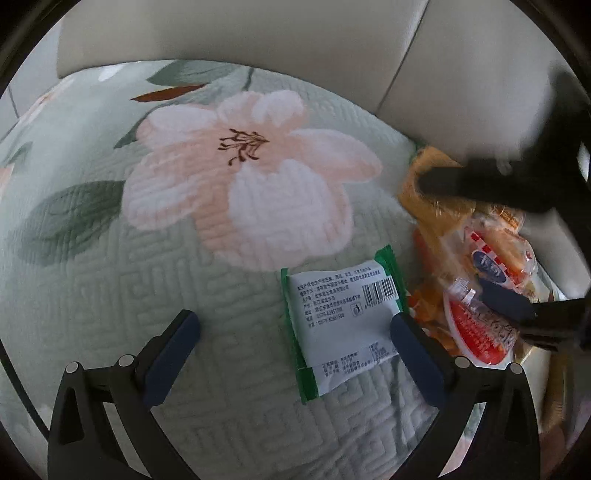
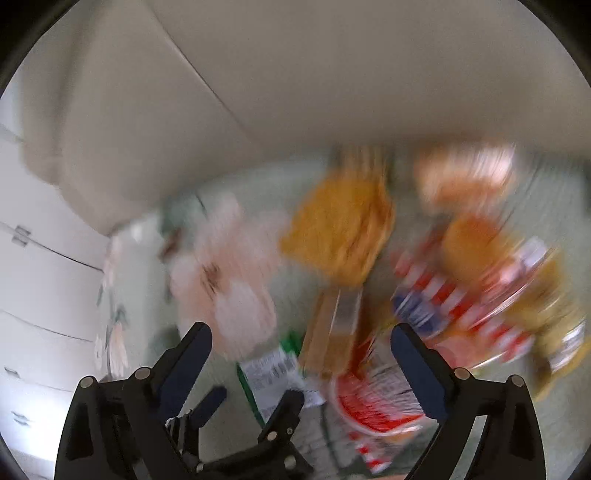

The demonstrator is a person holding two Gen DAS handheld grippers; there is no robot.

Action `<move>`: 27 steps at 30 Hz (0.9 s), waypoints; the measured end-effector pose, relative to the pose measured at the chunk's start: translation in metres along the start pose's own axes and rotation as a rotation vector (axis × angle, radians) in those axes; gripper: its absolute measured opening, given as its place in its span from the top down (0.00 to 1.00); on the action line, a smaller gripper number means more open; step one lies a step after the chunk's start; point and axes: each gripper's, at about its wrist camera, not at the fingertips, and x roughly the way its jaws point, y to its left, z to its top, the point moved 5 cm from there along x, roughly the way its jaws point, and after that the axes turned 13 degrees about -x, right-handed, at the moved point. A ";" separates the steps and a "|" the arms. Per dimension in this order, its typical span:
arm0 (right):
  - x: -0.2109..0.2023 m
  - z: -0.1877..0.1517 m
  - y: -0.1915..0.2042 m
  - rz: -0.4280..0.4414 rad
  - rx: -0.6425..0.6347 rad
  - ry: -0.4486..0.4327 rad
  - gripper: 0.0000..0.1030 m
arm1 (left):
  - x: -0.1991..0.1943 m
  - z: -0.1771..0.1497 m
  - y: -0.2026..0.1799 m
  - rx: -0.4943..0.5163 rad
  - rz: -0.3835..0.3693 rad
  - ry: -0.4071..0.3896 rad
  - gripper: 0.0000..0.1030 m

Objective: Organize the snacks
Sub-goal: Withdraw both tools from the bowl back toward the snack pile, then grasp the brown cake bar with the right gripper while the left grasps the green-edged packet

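A white snack packet with green edges (image 1: pixel 340 325) lies label side up on the floral quilt (image 1: pixel 147 258). My left gripper (image 1: pixel 295 347) is open around it; the packet sits close to the right-hand finger and well away from the other. To the right lies a pile of snacks: an orange packet (image 1: pixel 424 177), a red-striped packet (image 1: pixel 498 254) and a red-and-white packet (image 1: pixel 476 328). My right gripper (image 1: pixel 476 240) hangs open over that pile. In the blurred right wrist view, the right gripper (image 2: pixel 304 362) is open above the green packet (image 2: pixel 273 376), the orange packet (image 2: pixel 340 229) and the red-and-white packet (image 2: pixel 373 406). The left gripper (image 2: pixel 251 402) shows below.
Beige sofa back cushions (image 1: pixel 295 33) rise behind the quilt. White cabinet drawers (image 2: pixel 40 295) stand at the left of the right wrist view. More red-striped packets (image 2: pixel 461 295) crowd the right side of the pile.
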 end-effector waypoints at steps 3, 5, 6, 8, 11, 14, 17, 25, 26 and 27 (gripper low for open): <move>0.010 0.003 -0.004 0.014 0.051 -0.071 0.13 | -0.002 -0.005 0.000 -0.003 0.000 -0.033 0.00; 0.010 0.003 -0.006 -0.018 0.052 -0.090 0.25 | -0.002 -0.005 0.002 -0.020 -0.001 -0.045 0.00; 0.010 0.001 -0.007 -0.028 0.041 -0.091 0.28 | -0.002 -0.006 0.002 -0.027 0.000 -0.050 0.00; 0.011 -0.003 -0.007 -0.058 -0.011 -0.094 0.35 | -0.004 -0.007 0.002 -0.030 0.006 -0.059 0.00; 0.010 -0.005 -0.003 -0.093 -0.068 -0.084 0.36 | -0.009 -0.010 0.006 -0.029 0.008 -0.068 0.00; 0.017 -0.003 0.003 -0.184 -0.101 -0.067 0.52 | -0.008 -0.007 0.004 -0.027 0.007 -0.077 0.00; 0.018 -0.006 0.002 -0.238 -0.085 -0.095 0.62 | -0.006 -0.005 0.005 -0.047 0.000 -0.132 0.00; -0.010 -0.032 -0.017 -0.231 -0.008 -0.213 0.67 | -0.010 -0.011 -0.022 0.109 -0.021 -0.068 0.31; -0.017 -0.039 -0.023 -0.219 0.018 -0.229 0.67 | -0.013 -0.012 -0.025 0.116 -0.052 -0.068 0.46; -0.022 -0.044 -0.028 -0.203 0.043 -0.243 0.67 | -0.014 -0.013 -0.028 0.121 -0.074 -0.062 0.50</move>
